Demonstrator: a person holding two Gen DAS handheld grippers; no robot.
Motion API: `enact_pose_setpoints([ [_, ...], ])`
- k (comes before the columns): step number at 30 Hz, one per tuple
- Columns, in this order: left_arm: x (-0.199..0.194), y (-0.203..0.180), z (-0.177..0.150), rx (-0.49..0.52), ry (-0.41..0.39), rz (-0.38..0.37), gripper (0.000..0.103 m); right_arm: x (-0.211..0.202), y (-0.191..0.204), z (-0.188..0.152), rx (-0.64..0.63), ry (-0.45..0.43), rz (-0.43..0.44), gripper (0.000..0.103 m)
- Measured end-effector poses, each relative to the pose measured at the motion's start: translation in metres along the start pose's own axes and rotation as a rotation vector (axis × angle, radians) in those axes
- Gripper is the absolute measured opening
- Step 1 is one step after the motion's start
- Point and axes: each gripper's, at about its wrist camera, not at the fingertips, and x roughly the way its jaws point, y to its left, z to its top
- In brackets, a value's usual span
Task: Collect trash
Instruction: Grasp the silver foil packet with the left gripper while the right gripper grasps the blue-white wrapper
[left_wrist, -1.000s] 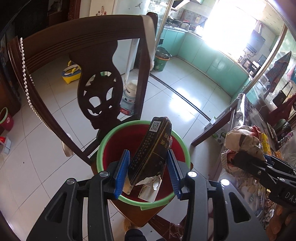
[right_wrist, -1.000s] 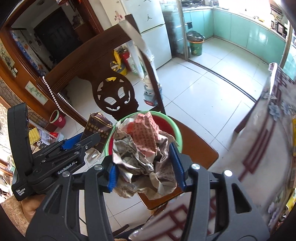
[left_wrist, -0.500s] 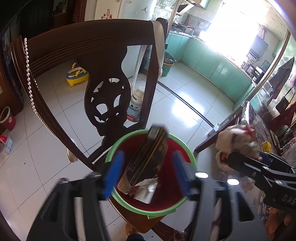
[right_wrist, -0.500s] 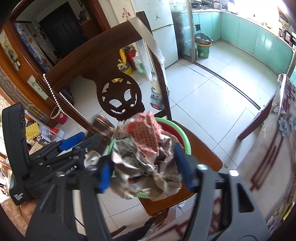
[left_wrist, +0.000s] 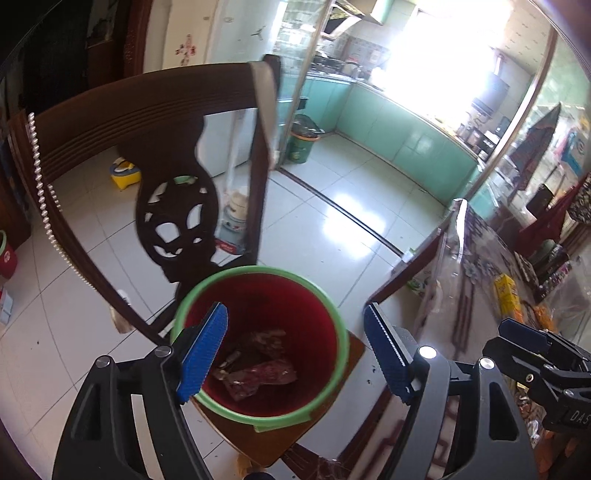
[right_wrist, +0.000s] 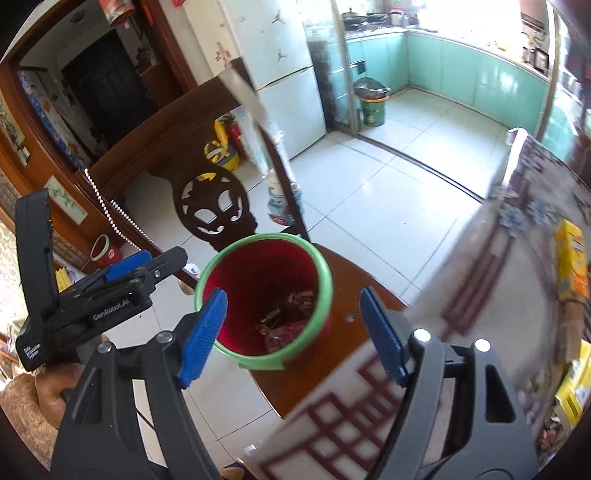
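Both grippers now stand empty: the left gripper (left_wrist: 295, 354) is opening, fingers apart; the right gripper (right_wrist: 291, 332) has its fingers apart. Beyond the fingertips, the released trash (left_wrist: 258, 369) lies inside the bucket (left_wrist: 334, 325) on the chair (left_wrist: 155, 110). This drop appears complete.

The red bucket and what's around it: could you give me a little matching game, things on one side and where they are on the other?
Things:
1. red bucket
2. trash
3. green bin
4. left gripper

Places:
A. far off on the kitchen floor
B. at the bucket's bottom
C. open above the bucket
D. on the wooden chair seat

Pairs: 1-D, 2-B, 3-A, 4-C
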Motion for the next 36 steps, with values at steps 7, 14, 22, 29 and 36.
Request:
enact_pose_setpoints([
  [7,-0.002,-0.081,-0.018,0.123,0.014,-0.075,0.073,-0.061,-0.052,-0.028,0.081,-0.080,-0.052,0.072],
  [14,-0.012,-0.173,-0.051,0.221,0.024,-0.154,0.073,-0.125,-0.133,-0.077,0.163,-0.099,-0.139,0.072],
  [22,-0.026,-0.274,-0.112,0.325,0.056,-0.269,0.073,-0.195,-0.245,-0.160,0.273,-0.048,-0.307,0.072],
  [29,-0.021,-0.347,-0.160,0.387,0.166,-0.358,0.073,-0.209,-0.348,-0.247,0.536,0.061,-0.397,0.073],
  [36,-0.015,-0.397,-0.202,0.475,0.273,-0.397,0.073,-0.173,-0.372,-0.302,0.664,0.174,-0.318,0.074],
])
